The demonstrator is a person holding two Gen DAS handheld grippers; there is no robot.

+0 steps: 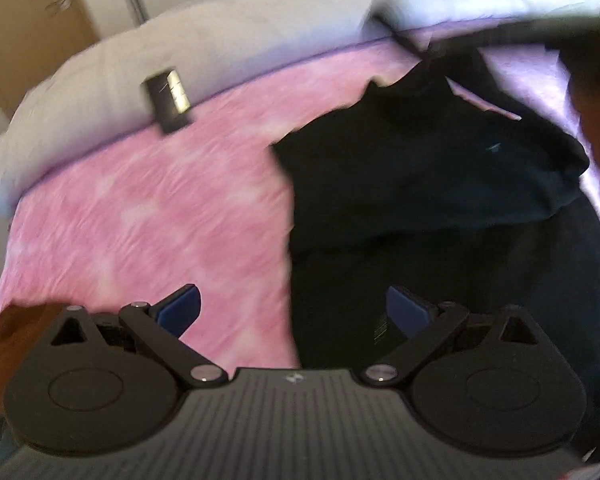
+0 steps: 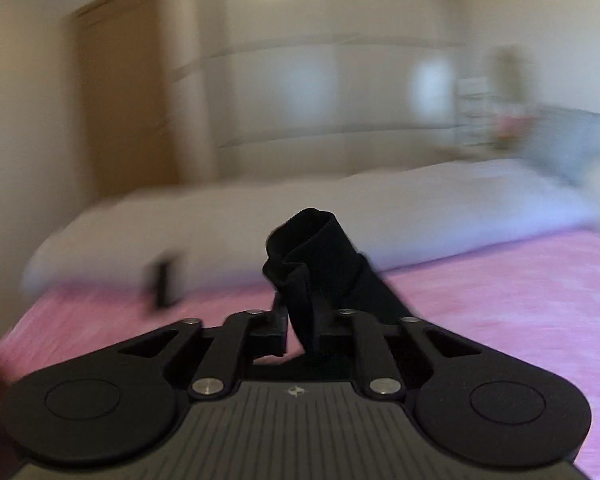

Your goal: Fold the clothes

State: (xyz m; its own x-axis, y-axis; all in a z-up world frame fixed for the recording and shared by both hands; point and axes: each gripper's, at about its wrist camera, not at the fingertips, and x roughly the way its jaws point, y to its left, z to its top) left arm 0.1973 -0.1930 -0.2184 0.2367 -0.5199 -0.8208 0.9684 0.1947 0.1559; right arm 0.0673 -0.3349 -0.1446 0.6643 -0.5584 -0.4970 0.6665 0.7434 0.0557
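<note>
The right gripper (image 2: 302, 336) has its jaws drawn close on a bunched fold of the black knit garment (image 2: 314, 256) — the cloth rises in a crumpled knot just ahead of the fingers, lifted clear of the bed. The left gripper (image 1: 292, 312) hangs wide open with nothing between its blue pads (image 1: 182, 308), and the body of the same dark garment (image 1: 420, 184) lies spread directly beneath and ahead of it, on its right side.

By my reckoning a fold is under way: one end of the garment is being carried over. The next move calls for laying that end down square on the rest, the free gripper pinning or smoothing.

To the left gripper's left the pink mottled bedspread (image 1: 140, 220) lies bare — plenty of room there. Further ahead, a small dark box-like object (image 1: 168, 100) sits at the edge of the pale grey duvet (image 1: 100, 80), beyond that a wooden wardrobe (image 2: 116, 100).
</note>
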